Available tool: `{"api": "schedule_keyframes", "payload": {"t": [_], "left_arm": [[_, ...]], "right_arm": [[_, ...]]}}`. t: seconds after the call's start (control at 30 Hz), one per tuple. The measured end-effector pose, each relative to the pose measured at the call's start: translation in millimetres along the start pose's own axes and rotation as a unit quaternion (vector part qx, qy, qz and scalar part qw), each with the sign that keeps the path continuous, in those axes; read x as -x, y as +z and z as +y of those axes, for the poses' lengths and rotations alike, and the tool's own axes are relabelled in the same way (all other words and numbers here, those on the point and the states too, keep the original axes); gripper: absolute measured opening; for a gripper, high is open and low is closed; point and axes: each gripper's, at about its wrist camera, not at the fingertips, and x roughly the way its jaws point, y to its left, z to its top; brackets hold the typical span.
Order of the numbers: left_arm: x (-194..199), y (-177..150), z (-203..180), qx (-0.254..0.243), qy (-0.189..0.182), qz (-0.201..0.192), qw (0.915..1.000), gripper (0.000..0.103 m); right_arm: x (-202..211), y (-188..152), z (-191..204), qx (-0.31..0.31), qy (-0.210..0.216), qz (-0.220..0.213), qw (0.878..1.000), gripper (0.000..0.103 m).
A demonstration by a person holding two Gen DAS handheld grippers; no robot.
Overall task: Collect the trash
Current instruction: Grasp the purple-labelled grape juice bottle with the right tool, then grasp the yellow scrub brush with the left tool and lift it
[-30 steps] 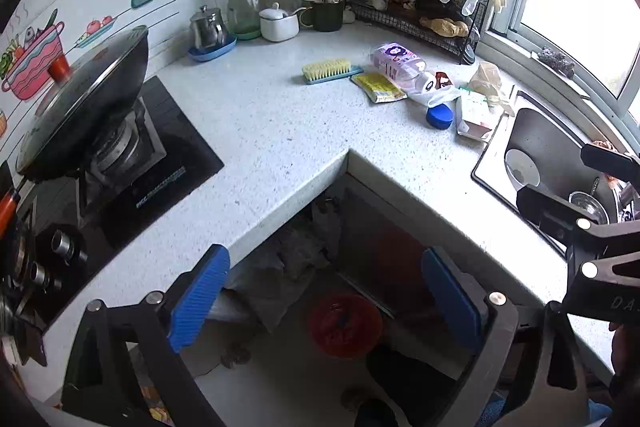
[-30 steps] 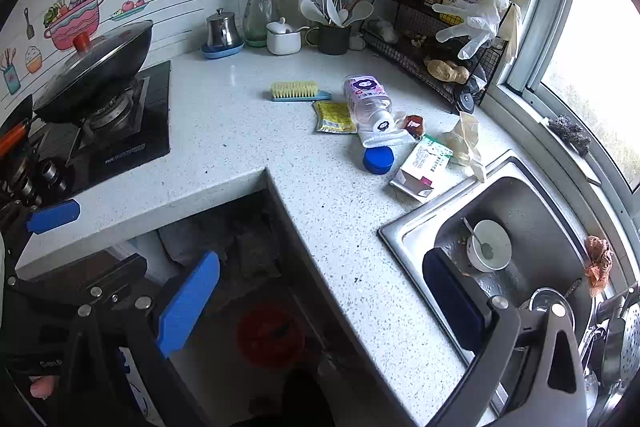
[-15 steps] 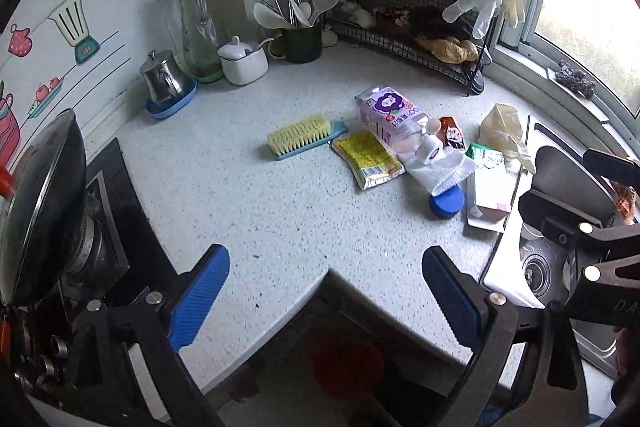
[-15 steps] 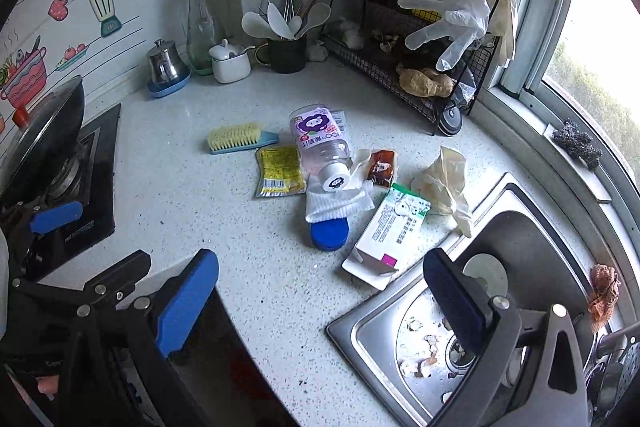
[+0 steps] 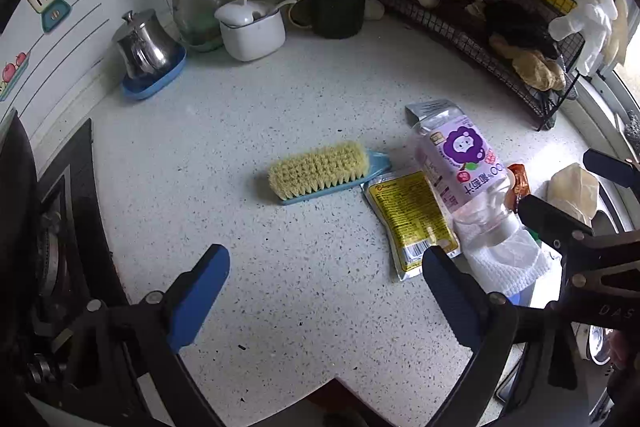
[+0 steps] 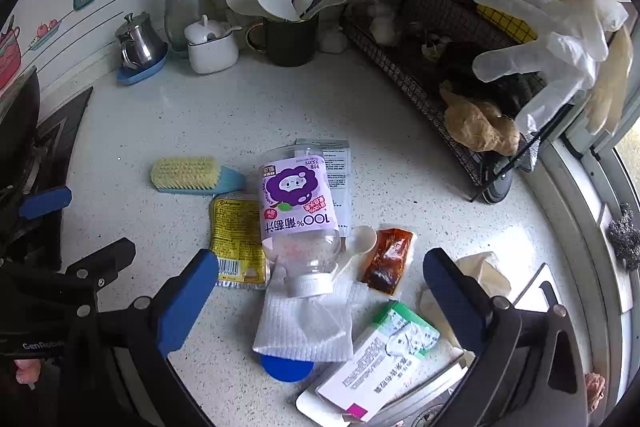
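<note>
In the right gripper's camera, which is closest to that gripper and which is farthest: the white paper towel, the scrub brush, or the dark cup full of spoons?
Seen from the right gripper:
1. White paper towel: nearest, lying between the open fingers, under the bottle's neck.
2. Scrub brush: farther, to the left on the counter.
3. Dark cup of spoons: farthest, by the back wall.

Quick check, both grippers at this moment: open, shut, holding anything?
Left gripper: open, empty, above the speckled white countertop.
Right gripper: open, empty, fingers either side of the clear plastic juice bottle with purple label.
</note>
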Motion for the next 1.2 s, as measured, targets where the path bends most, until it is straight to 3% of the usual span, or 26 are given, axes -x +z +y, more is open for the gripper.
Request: {"api": "schedule_keyframes", "payload": {"t": [0.4, 0.47, 0.5, 0.53, 0.6, 0.77, 0.93, 1.2], "left_arm": [[-73.1, 10.5, 14.3, 0.032, 0.026, 0.056, 0.9976, 0.096], [-77.1, 11.4, 13.7, 0.03, 0.028, 0.059, 0.9974, 0.096], [-79.2, 12.0, 13.0, 0.027, 0.027, 0.06, 0.9975, 0.096], [-79.6, 12.5, 12.4, 0.024, 0.025, 0.061, 0.9976, 0.096], [-79.8, 14.1, 11.5, 0.016, 0.021, 0.058, 0.9979, 0.096], [-77.8, 24.0, 10.6, -0.017, 0.012, 0.05, 0.9986, 0.096], [-75.9, 38.0, 13.2, -0.065, -0.021, 0.044, 0.9967, 0.096], [-92.2, 62.0, 17.6, -0.126, -0.066, 0.047, 0.9887, 0.096]], "right_arm": [[-90.2, 18.4, 11.3, 0.045, 0.03, 0.063, 0.997, 0.102], [-96.4, 18.0, 10.1, 0.045, 0.04, 0.071, 0.996, 0.097], [-98.6, 17.0, 9.9, 0.045, 0.045, 0.075, 0.995, 0.086], [-99.9, 15.9, 9.8, 0.045, 0.05, 0.077, 0.995, 0.076], [-97.9, 15.9, 8.7, 0.041, 0.059, 0.072, 0.995, 0.067], [-82.8, 14.5, 1.8, 0.023, 0.057, 0.062, 0.996, 0.067], [-58.8, 15.2, 1.9, 0.0, 0.061, 0.043, 0.997, 0.067], [-57.2, 20.1, 3.2, -0.03, 0.06, 0.051, 0.996, 0.067]]}}
